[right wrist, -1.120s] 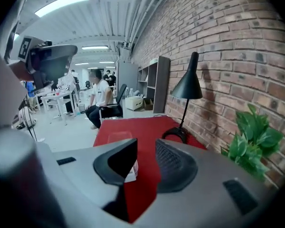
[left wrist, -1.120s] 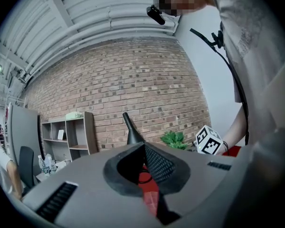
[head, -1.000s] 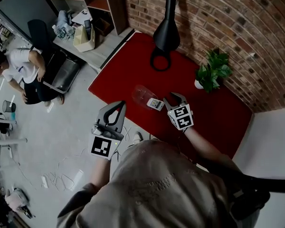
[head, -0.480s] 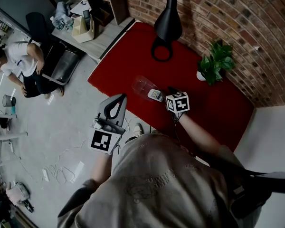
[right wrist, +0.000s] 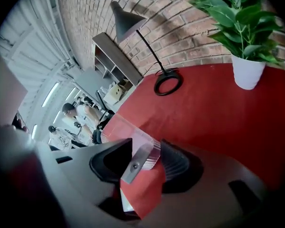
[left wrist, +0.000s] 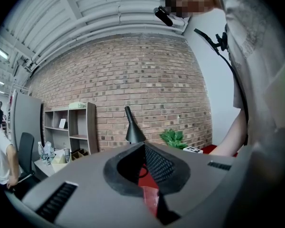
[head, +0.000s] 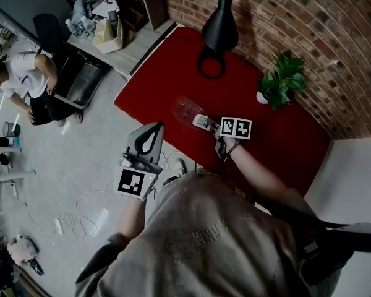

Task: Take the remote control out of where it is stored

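Observation:
A clear plastic container [head: 184, 110] lies on its side on the red table [head: 278, 141], and the remote control [head: 201, 121] sticks out of its open end. My right gripper [head: 214, 127] points down at that end, its marker cube facing up. In the right gripper view the remote's grey end [right wrist: 138, 159] lies between the jaws of the right gripper [right wrist: 146, 145], with the container [right wrist: 118, 127] behind it. These jaws have just been opening and stand wide, not pressing on the remote. My left gripper [head: 154, 127] hangs over the floor left of the table, its jaws meeting at the tip [left wrist: 145, 145] and holding nothing.
A black desk lamp [head: 217, 33] with a ring base [head: 210, 65] stands at the table's far side. A potted plant [head: 279, 85] sits by the brick wall. A seated person [head: 25, 85] and a shelf with a cluttered desk [head: 108, 39] are at the left.
The right gripper has dropped and rolled, so its cube now faces up. Its jaws have spread and come down around the remote's end. The left gripper has stayed put.

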The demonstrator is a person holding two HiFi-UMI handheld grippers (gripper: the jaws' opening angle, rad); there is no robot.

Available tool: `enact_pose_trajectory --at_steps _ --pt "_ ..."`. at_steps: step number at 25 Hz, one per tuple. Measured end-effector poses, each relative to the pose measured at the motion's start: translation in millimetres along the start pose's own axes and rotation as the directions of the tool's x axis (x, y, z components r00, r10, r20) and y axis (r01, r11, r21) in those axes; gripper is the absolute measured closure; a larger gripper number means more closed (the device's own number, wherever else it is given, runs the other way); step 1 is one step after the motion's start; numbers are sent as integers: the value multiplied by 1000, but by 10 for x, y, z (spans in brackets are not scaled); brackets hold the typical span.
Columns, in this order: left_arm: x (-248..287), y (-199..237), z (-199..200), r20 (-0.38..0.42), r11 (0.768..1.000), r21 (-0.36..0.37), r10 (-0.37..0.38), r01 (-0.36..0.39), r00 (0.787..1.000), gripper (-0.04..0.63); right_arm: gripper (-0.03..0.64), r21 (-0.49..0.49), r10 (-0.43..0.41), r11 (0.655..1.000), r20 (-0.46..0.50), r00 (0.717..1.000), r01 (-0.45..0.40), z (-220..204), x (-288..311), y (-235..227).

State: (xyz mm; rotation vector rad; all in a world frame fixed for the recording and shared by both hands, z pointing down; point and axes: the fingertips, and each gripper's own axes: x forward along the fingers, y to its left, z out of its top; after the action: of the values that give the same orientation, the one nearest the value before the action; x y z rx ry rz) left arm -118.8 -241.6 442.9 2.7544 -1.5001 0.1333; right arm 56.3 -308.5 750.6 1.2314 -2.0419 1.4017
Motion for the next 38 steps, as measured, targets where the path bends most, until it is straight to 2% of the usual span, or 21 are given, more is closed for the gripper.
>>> enact_pose_trajectory --at_steps 2,7,13,17,20,25,38 --pt "-7 -4 -6 -3 1000 0 1 -1 1000 591 445 36 -7 999 3 1000 7 8 16 -19" --pt "-26 -7 -35 -13 1000 -1 3 -3 1000 591 445 220 64 974 -35 997 -54 -145 130 -2" --pt "-36 -7 -73 -27 1000 -7 1 -1 1000 591 445 285 74 957 -75 994 -50 -294 257 63" --pt "-41 -10 -72 -28 1000 -10 -3 2 1000 591 446 260 42 965 -76 996 -21 -307 285 72" --pt "-51 2 -92 -32 1000 -10 -1 0 999 591 483 223 1 975 -73 997 16 -272 253 52" --pt "-58 -3 -135 -39 1000 -10 -3 3 999 591 517 222 -38 974 -72 997 53 -271 163 65" --pt "-68 8 -160 -38 1000 -14 -15 15 999 591 535 160 -58 985 -33 998 63 -174 -10 99"
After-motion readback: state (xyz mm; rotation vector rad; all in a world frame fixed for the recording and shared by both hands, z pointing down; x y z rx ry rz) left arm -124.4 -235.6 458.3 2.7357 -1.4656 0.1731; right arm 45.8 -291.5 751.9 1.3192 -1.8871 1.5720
